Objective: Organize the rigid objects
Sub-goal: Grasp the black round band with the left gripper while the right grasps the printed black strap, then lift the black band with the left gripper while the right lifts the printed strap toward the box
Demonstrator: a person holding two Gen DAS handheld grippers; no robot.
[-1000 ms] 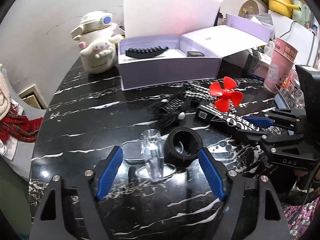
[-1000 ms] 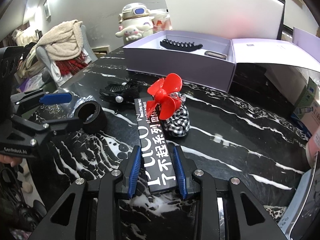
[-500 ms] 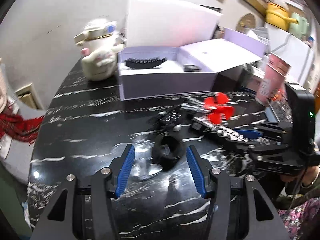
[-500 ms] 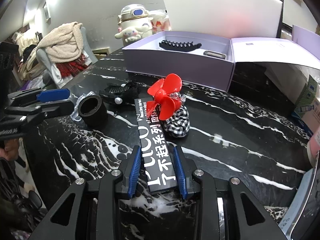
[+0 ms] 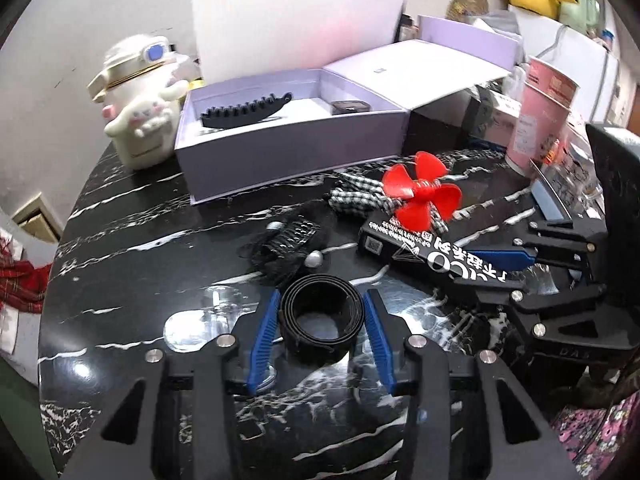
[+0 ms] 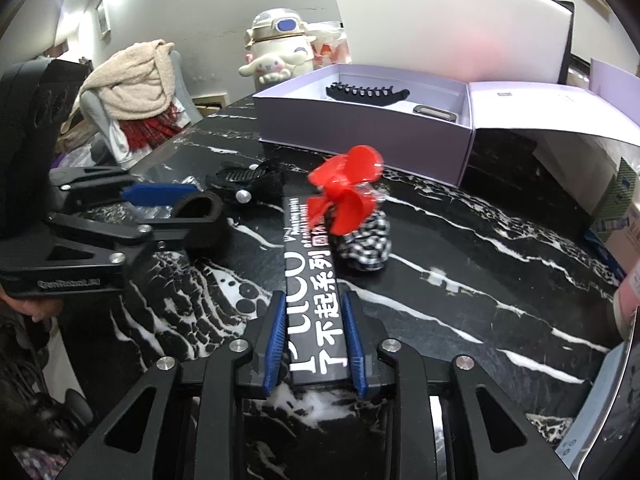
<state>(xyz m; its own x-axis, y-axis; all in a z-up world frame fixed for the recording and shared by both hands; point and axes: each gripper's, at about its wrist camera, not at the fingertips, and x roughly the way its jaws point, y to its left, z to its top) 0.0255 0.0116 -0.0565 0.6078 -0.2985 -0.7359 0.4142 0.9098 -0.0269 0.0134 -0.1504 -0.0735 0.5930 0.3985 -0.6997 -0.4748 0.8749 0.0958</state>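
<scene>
A coiled black belt [image 5: 320, 320] lies on the black marble table [image 5: 120, 248]. My left gripper [image 5: 322, 294] straddles the belt with its jaws closing; the blue pads [image 5: 264, 332] stand just beside its sides. The right wrist view shows that left gripper [image 6: 192, 212] around the belt [image 6: 200, 220]. My right gripper [image 6: 313, 296] is shut on the near end of a long black box with white lettering [image 6: 312, 280]. A red fan propeller [image 6: 344, 188] rests on the box's far end against a checkered scrunchie [image 6: 366, 240]. The left wrist view shows the right gripper [image 5: 492, 276] on the box [image 5: 416, 248].
An open lilac box [image 5: 280, 148] at the back holds a black hair claw [image 5: 244, 112]. A white cartoon-dog figurine [image 5: 136, 108] stands to its left. A black mesh hair clip [image 5: 284, 248] and a clear plastic piece [image 5: 208, 320] lie near the belt. A pink cup [image 5: 540, 112] stands far right.
My left gripper slid right from the clear plastic piece to the black belt, and its jaws narrowed around it. The right gripper stayed on the box; the red propeller turned a little.
</scene>
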